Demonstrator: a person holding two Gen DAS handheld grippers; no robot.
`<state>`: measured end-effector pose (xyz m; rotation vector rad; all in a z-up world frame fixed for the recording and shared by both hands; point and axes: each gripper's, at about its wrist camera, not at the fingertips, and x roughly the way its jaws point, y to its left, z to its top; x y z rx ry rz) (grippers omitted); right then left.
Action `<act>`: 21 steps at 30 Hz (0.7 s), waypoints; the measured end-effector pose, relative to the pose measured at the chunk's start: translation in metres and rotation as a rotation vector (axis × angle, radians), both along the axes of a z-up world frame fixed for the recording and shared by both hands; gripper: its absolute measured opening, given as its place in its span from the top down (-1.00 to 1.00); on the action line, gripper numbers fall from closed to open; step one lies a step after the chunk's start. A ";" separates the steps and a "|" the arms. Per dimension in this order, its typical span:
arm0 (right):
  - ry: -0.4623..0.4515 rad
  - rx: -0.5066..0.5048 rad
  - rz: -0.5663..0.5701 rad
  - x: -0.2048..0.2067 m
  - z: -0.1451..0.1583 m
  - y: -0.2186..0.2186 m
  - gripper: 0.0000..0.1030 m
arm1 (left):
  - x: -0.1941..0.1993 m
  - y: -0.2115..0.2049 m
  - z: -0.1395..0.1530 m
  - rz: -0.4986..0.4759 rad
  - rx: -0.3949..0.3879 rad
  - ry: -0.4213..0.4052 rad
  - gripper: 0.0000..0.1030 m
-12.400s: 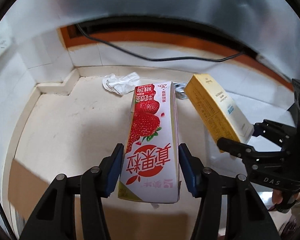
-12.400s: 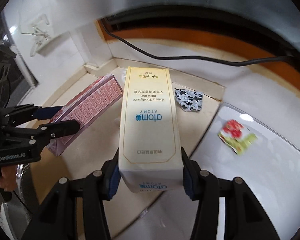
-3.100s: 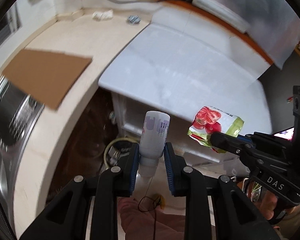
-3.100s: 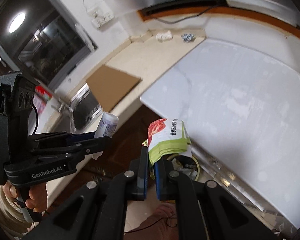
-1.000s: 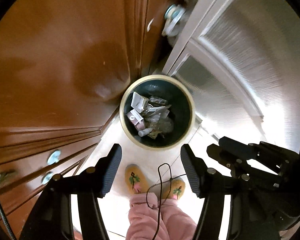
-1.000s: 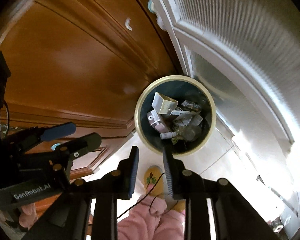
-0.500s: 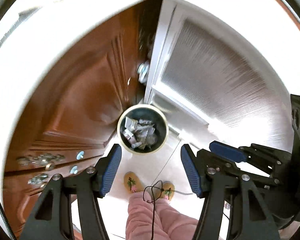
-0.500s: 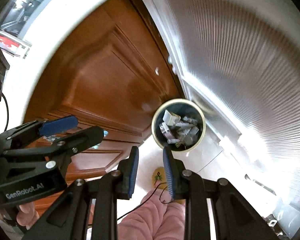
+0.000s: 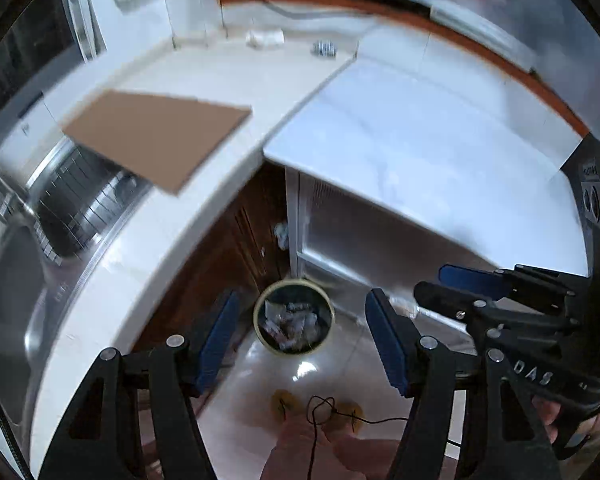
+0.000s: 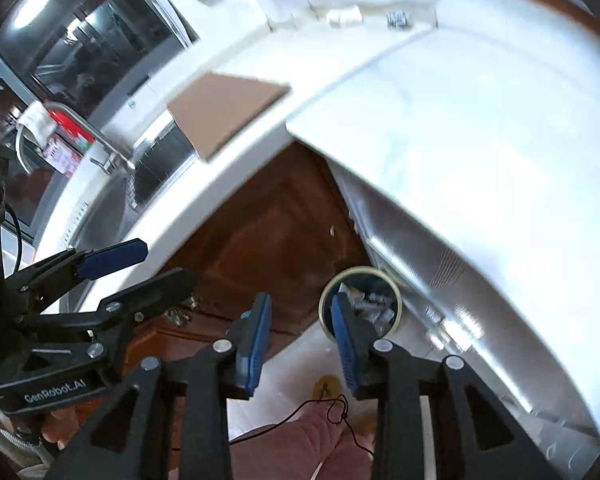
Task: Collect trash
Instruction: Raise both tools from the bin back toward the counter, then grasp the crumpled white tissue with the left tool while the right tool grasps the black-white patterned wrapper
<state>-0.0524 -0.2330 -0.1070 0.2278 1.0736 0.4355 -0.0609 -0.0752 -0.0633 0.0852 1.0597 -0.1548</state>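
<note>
A round bin (image 9: 294, 317) full of trash stands on the floor below the counter; it also shows in the right wrist view (image 10: 370, 300). My left gripper (image 9: 298, 338) is open and empty, high above the bin. My right gripper (image 10: 300, 334) is open and empty too; it shows at the right of the left wrist view (image 9: 444, 284). A crumpled white wrapper (image 9: 265, 37) and a small patterned packet (image 9: 325, 48) lie at the far back of the counter.
A brown cardboard sheet (image 9: 156, 136) lies on the counter over the steel sink (image 9: 16, 280). A white worktop (image 9: 420, 136) spans the right. Brown cabinet doors (image 10: 260, 232) stand below. The person's pink legs and slippers (image 9: 320, 412) are on the floor.
Both grippers have lifted and tilted up from looking down at the bin, so the counter, sink and cardboard are back in view. The right jaws have opened wider.
</note>
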 end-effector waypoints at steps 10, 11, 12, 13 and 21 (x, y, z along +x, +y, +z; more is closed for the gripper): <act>-0.138 -0.020 -0.025 0.029 0.065 -0.015 0.23 | 0.021 0.024 0.081 0.015 0.004 -0.130 -0.45; -0.145 -0.019 -0.027 0.033 0.070 -0.014 0.22 | 0.028 0.027 0.088 0.012 0.004 -0.135 -0.45; -0.151 -0.014 -0.030 0.042 0.076 -0.016 0.21 | 0.036 0.031 0.094 0.009 0.006 -0.140 -0.45; -0.154 -0.011 -0.033 0.049 0.081 -0.017 0.19 | 0.044 0.033 0.097 0.005 0.007 -0.144 -0.45; -0.195 -0.066 -0.102 0.140 0.117 -0.021 0.02 | 0.147 0.048 0.135 -0.080 0.024 -0.169 -0.46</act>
